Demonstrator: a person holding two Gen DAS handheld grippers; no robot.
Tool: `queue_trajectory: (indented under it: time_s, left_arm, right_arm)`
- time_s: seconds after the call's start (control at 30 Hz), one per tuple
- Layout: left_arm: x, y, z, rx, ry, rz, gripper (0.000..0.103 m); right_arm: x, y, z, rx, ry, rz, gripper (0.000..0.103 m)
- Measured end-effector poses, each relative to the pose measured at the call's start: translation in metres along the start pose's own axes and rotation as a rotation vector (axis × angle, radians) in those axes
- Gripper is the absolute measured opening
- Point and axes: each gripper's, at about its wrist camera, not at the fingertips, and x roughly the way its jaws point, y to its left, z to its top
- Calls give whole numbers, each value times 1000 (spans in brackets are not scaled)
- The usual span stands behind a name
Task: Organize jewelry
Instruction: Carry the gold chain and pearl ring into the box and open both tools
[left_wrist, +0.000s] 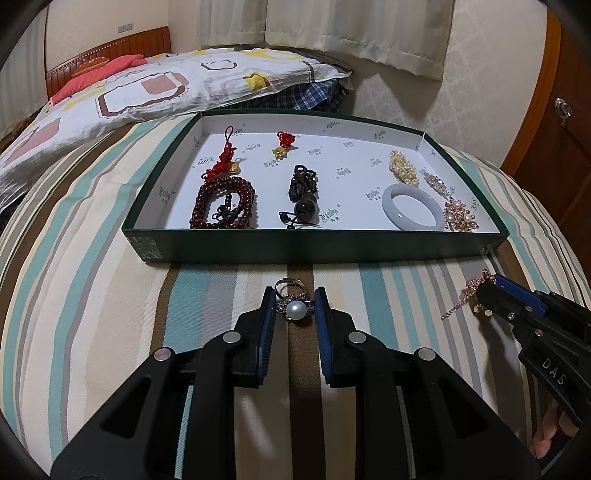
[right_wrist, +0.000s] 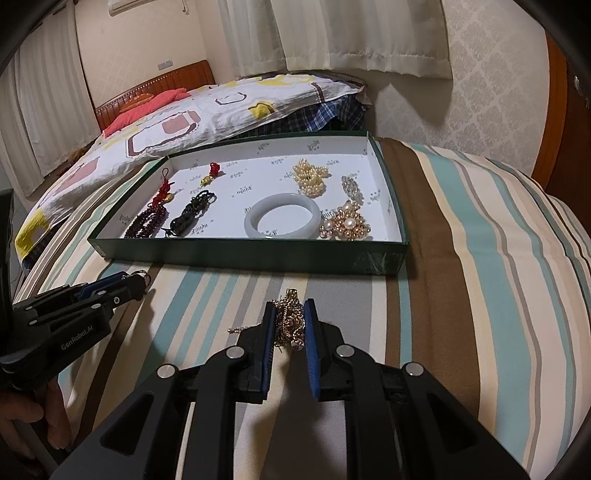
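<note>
A green box lid (left_wrist: 317, 247) with a white inside lies on the striped bed and holds several jewelry pieces: dark red beads (left_wrist: 221, 203), a black cord pendant (left_wrist: 301, 192), a pale jade bangle (left_wrist: 412, 206), pearl clusters (left_wrist: 402, 166). My left gripper (left_wrist: 295, 302) is shut on a pearl ring (left_wrist: 295, 308) in front of the lid. My right gripper (right_wrist: 290, 321) is shut on a gold chain necklace (right_wrist: 290, 321) resting on the bed; it also shows in the left wrist view (left_wrist: 487, 291).
The same lid (right_wrist: 258, 254) shows in the right wrist view. A patterned quilt (left_wrist: 147, 88) lies behind the lid. A wooden headboard (left_wrist: 110, 51) stands far left, a wooden cabinet (left_wrist: 561, 110) at the right. Curtains hang behind.
</note>
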Motion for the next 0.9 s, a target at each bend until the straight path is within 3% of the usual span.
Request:
queue_trajectory:
  time_s: [0.5, 0.9]
  left_arm:
    - [-32, 0, 5, 10, -79, 2, 21]
    - [-66, -7, 27, 17, -179, -32, 21]
  right_arm:
    - [-27, 7, 12, -4, -75, 9, 16]
    - [-54, 18, 37, -29, -167, 23, 16]
